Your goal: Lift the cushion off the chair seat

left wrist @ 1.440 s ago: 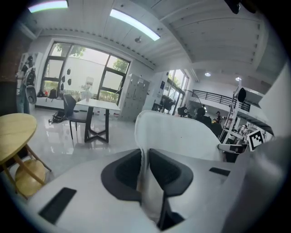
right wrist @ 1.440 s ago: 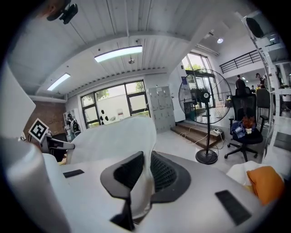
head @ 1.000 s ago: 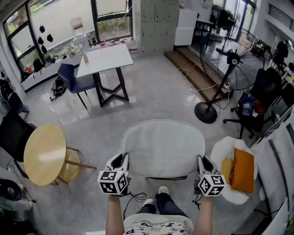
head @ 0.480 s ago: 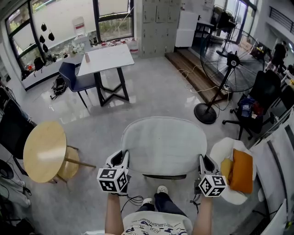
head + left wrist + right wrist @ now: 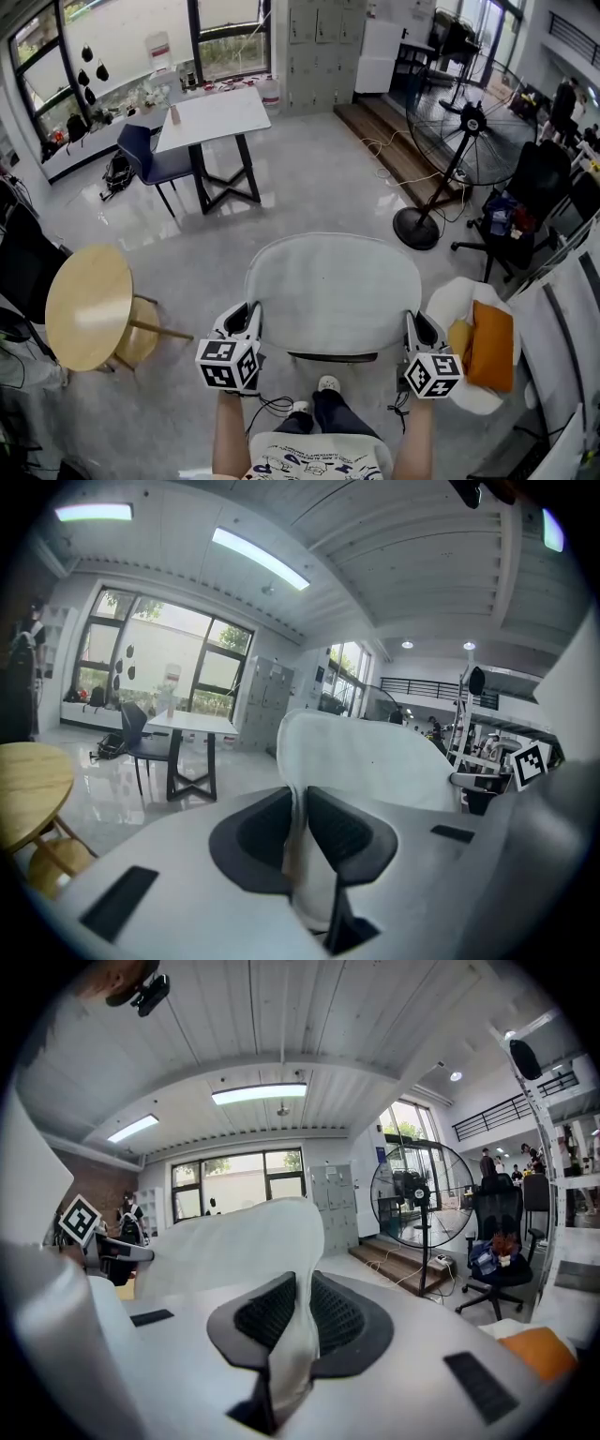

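Note:
A pale grey-white cushion (image 5: 333, 291) with a rounded far edge hangs level above the floor in front of me, held by its two near corners. My left gripper (image 5: 246, 326) is shut on its left edge, and my right gripper (image 5: 415, 330) is shut on its right edge. In the left gripper view the cushion (image 5: 375, 757) is pinched thin where the left gripper (image 5: 298, 832) clamps it. The right gripper view shows the same fabric (image 5: 244, 1237) squeezed in the right gripper (image 5: 298, 1321). A white chair (image 5: 448, 309) stands to the right, holding an orange cushion (image 5: 494, 345) and a yellow one (image 5: 463, 339).
A round wooden table (image 5: 89, 305) stands at the left. Farther off are a white table (image 5: 214, 117) with a blue chair (image 5: 155, 164). A big standing fan (image 5: 469, 122) and a black office chair (image 5: 525, 206) are at the right. My feet (image 5: 323, 384) and a cable (image 5: 272, 405) are below.
Both grippers keep their hold on the cushion and stay in place. Only the head view has shifted a little.

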